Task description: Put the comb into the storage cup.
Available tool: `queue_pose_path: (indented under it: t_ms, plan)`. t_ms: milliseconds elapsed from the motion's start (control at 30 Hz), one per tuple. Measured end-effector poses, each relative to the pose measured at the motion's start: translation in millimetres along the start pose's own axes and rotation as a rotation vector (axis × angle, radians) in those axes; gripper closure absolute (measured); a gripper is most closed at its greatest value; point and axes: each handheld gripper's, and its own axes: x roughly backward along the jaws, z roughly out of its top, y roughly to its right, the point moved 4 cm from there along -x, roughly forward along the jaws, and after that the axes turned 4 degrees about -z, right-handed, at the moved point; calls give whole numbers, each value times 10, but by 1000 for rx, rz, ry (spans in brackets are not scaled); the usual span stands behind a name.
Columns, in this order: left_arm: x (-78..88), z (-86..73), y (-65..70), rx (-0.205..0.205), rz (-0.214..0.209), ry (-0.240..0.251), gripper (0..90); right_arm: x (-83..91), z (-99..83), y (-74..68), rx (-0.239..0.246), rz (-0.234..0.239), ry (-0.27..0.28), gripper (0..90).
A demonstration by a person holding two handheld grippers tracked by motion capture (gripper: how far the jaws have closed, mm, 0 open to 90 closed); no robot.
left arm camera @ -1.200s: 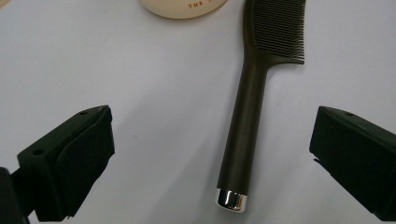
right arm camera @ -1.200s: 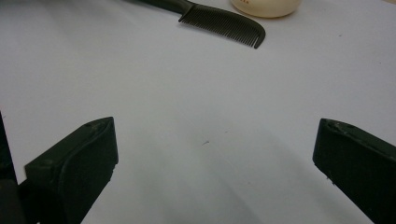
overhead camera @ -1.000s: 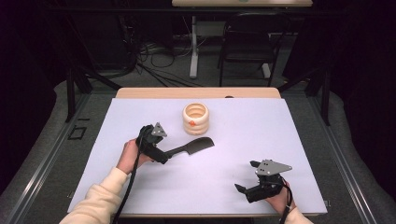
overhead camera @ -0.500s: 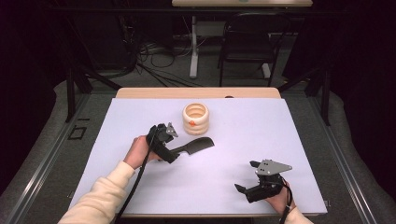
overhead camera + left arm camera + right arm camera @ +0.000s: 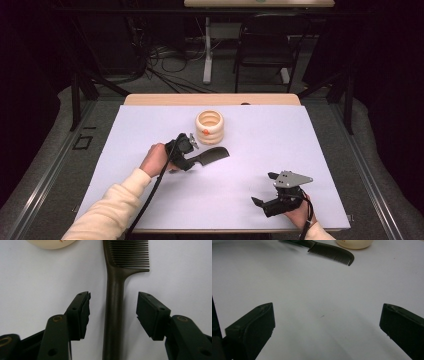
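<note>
Where the white table (image 5: 310, 150) is seen from above, the dark comb (image 5: 212, 156) is laid flat just in front of the ringed cream pot (image 5: 210, 127), and its handle is reached by the left gripper (image 5: 192, 161). In the left gripper view, the comb handle (image 5: 113, 315) is seen between the two pads, which have just been closing but are not yet touching it. In the right gripper view, the right gripper (image 5: 327, 322) is held wide open over bare table with nothing in it, well apart from the comb (image 5: 332, 251).

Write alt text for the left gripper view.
A dark comb's handle lies between the left gripper's two black jaws, which have just been closing but have a gap on each side and do not yet touch it. The comb's teeth point right at the top, on a white table, and the edge of a cream ring stack shows at top left.
</note>
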Motion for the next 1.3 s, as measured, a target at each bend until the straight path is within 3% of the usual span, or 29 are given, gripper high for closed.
queue_pose_path:
  t_ms: [367,733,800,1067,1300]
  plan:
    - [-99,124,-33,-11,-56,-83,585,1,-1,0,2,2,-1,0]
    - [-179,177,-59,-15,-80,-147,646,2,-3,1,2,4,-1,0]
    - [-183,191,-72,-2,-88,-129,651,1,-5,3,2,3,-3,0]
    - [-195,203,-79,-6,-108,-150,703,1,-7,2,3,6,-5,0]
    - [-193,191,-91,3,-123,-136,717,1,-11,8,1,4,-7,0]
